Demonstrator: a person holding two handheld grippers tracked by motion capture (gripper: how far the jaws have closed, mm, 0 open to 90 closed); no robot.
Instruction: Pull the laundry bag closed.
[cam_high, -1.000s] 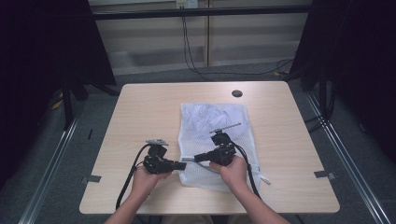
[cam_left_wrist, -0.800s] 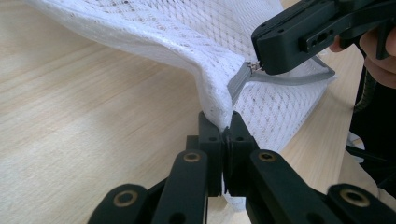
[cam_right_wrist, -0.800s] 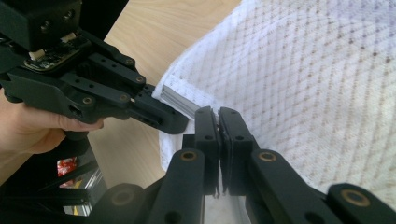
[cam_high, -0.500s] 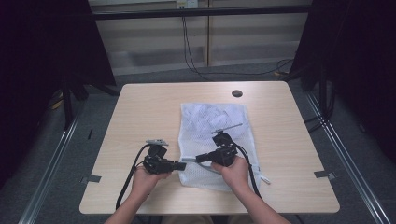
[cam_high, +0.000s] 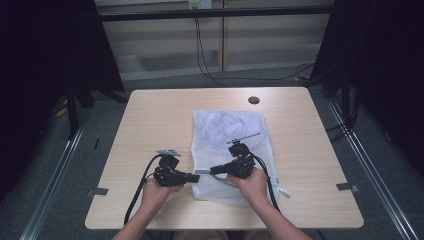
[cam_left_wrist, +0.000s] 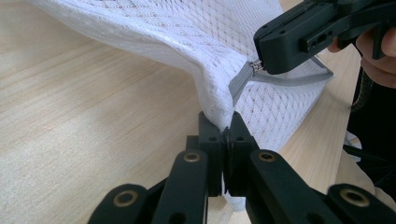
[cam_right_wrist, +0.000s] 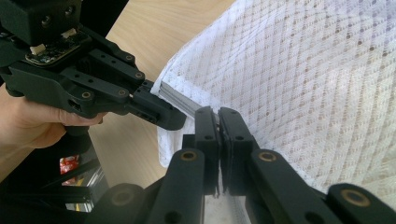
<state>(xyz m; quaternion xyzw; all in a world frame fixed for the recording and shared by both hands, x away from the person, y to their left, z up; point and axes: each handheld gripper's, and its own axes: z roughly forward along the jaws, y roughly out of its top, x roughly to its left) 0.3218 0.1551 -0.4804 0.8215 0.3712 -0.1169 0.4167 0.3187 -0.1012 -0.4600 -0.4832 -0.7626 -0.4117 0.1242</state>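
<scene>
A white mesh laundry bag (cam_high: 227, 135) lies flat on the wooden table (cam_high: 150, 125), its grey zipper (cam_left_wrist: 243, 81) along the near end. My left gripper (cam_high: 196, 177) is shut on the bag's mesh edge (cam_left_wrist: 219, 109) at the zipper's end, lifting that corner slightly. Facing it from the right, my right gripper (cam_high: 212, 171) is shut on the small metal zipper pull (cam_left_wrist: 256, 66). In the right gripper view my own jaws (cam_right_wrist: 218, 116) are pressed together at the zipper tape (cam_right_wrist: 180, 100), with the left gripper's fingertip (cam_right_wrist: 163, 114) close beside them.
A round black grommet (cam_high: 253, 100) sits in the tabletop behind the bag. Black cables trail from both grippers toward the near table edge (cam_high: 225, 225). Bare wood lies left and right of the bag. Dark curtains and floor rails (cam_high: 370, 160) flank the table.
</scene>
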